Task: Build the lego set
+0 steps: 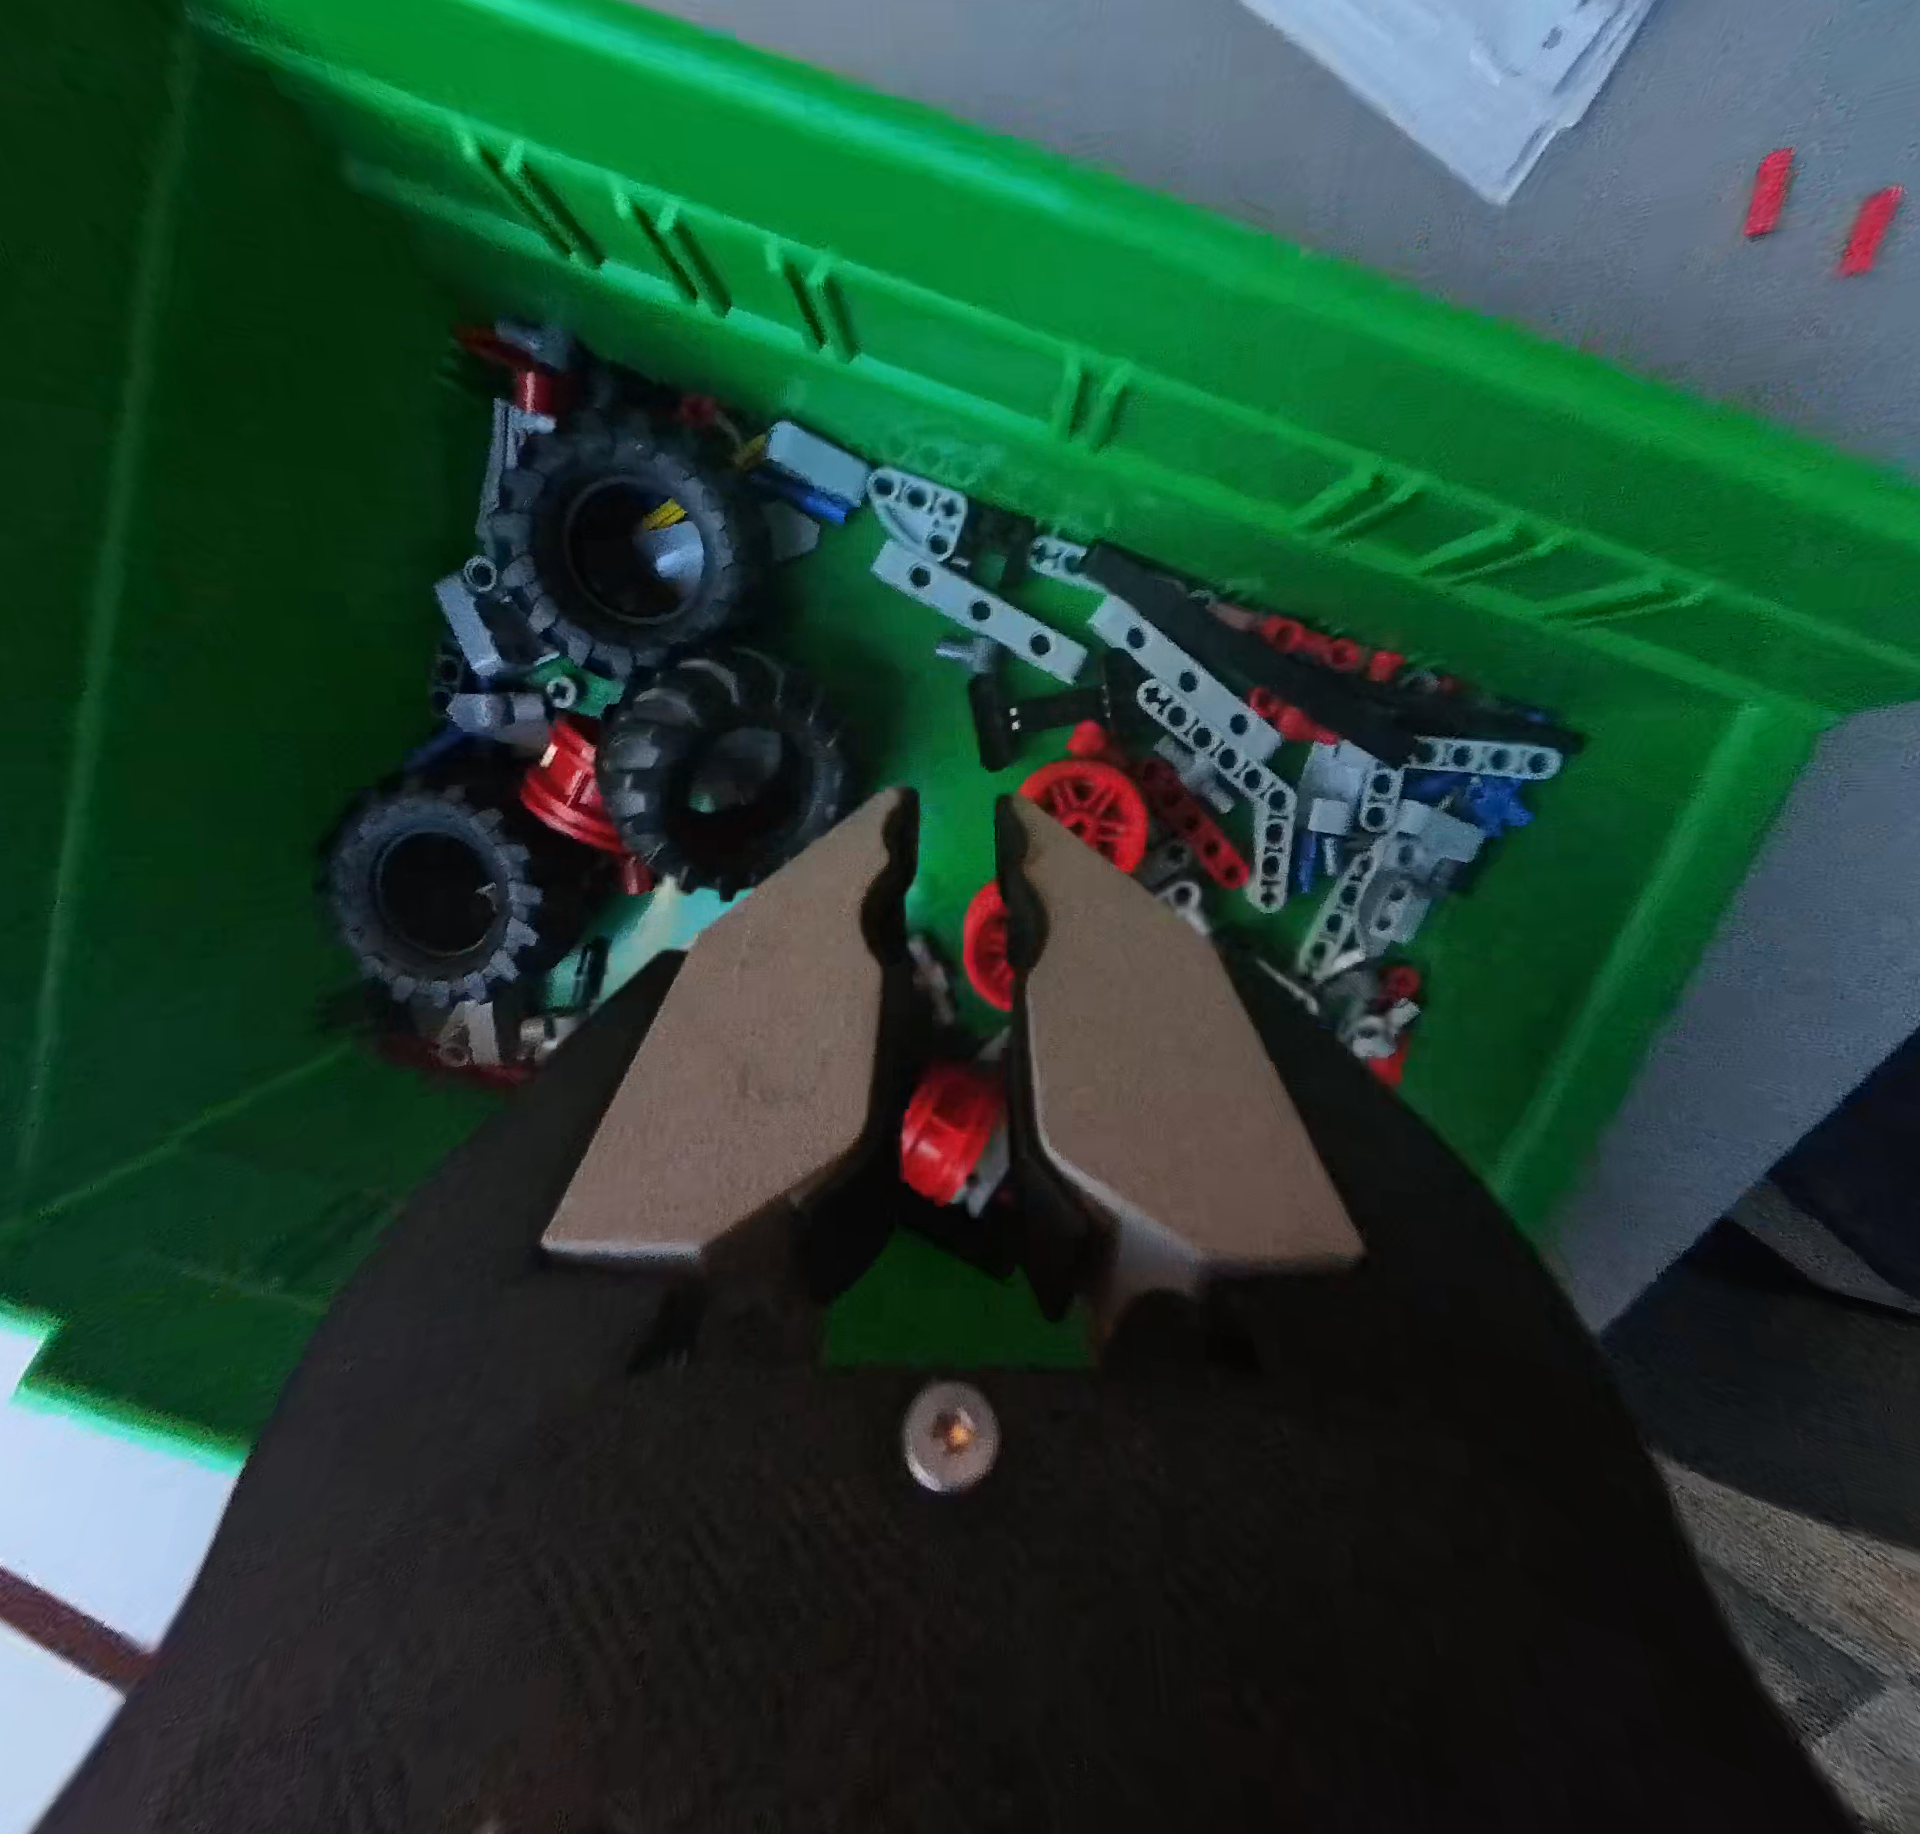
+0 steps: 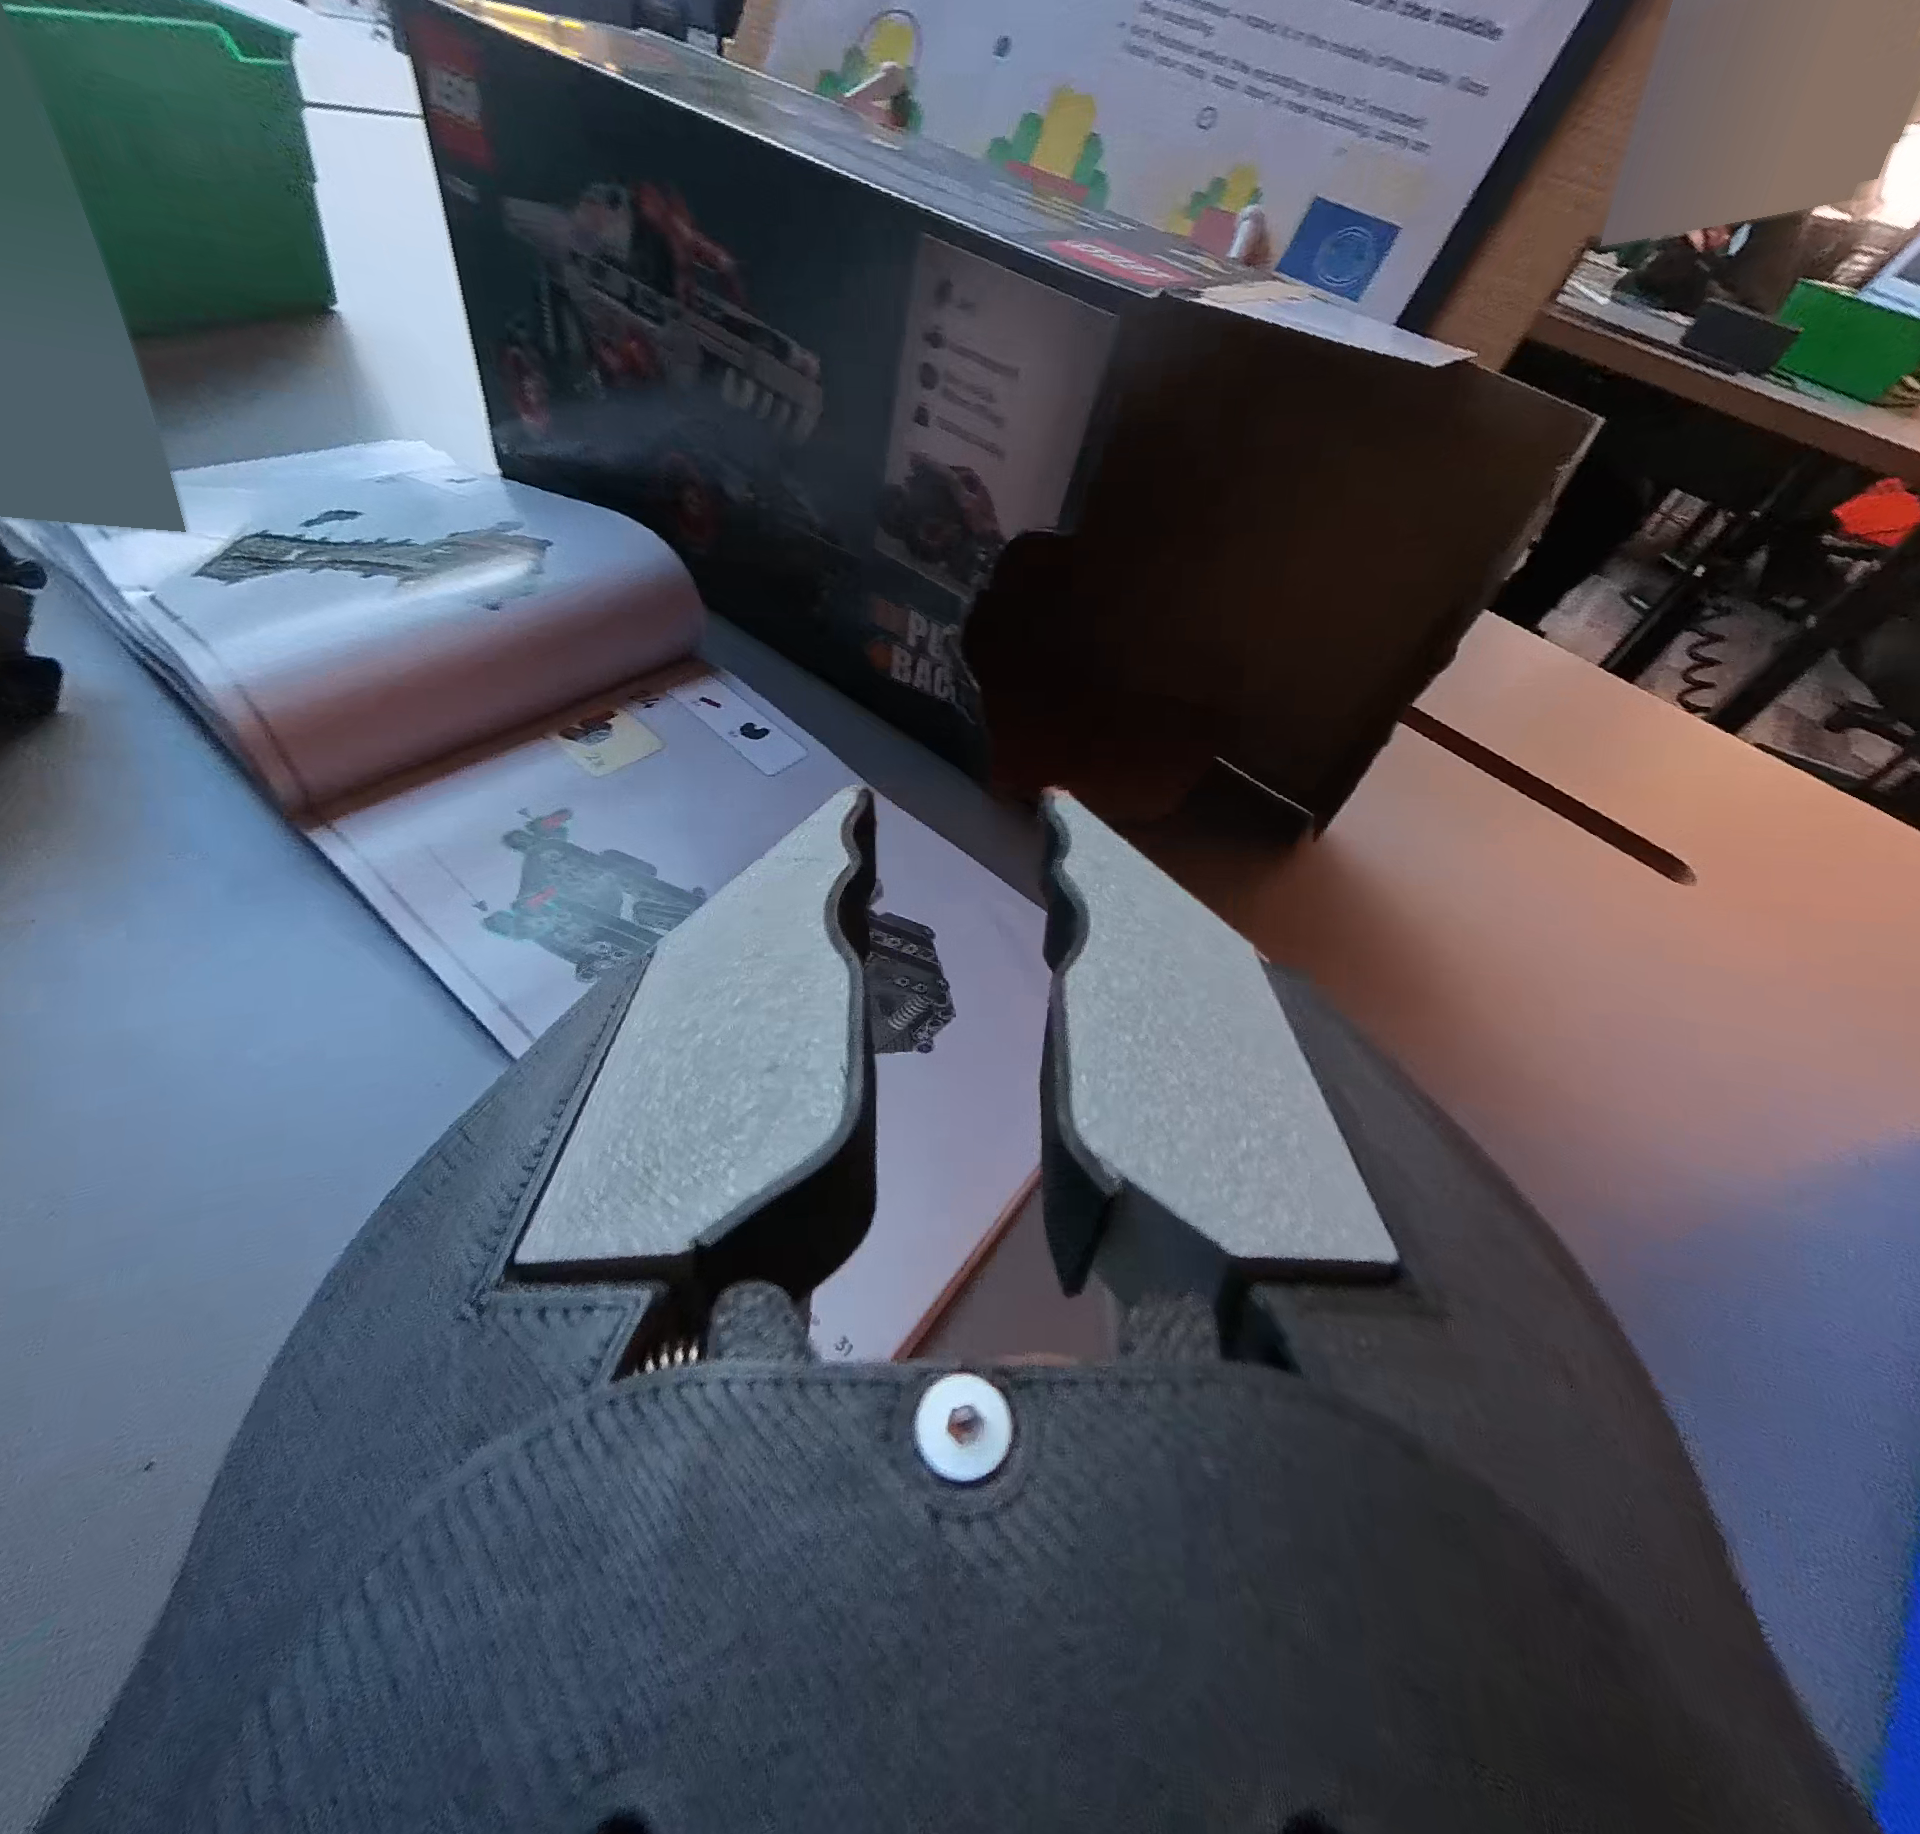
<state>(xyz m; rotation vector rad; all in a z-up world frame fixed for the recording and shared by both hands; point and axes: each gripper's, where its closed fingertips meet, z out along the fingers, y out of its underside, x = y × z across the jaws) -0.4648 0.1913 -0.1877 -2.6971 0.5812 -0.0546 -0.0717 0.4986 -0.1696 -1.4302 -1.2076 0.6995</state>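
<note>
Our left gripper (image 1: 956, 813) over a glossy green plastic bin (image 1: 1039, 350), jaws slightly apart and empty, knobbly black tyres (image 1: 634, 548) ahead-left, holed grey beams (image 1: 1195, 683) ahead-right, our right gripper (image 2: 956, 808) apart above the open instruction booklet (image 2: 436, 704), matte cardboard set box (image 2: 831, 382) just ahead.

My left gripper (image 1: 956, 828) has matt, layer-ridged black plastic; the bin (image 1: 935, 309) is glossy green plastic, its tyres (image 1: 634, 548) at 10 o'clock knobbly rubber. Beyond my right gripper (image 2: 956, 828), the booklet (image 2: 436, 641) is glossy paper, the box (image 2: 831, 382) sheeny cardboard, the table (image 2: 1558, 953) smooth.
</note>
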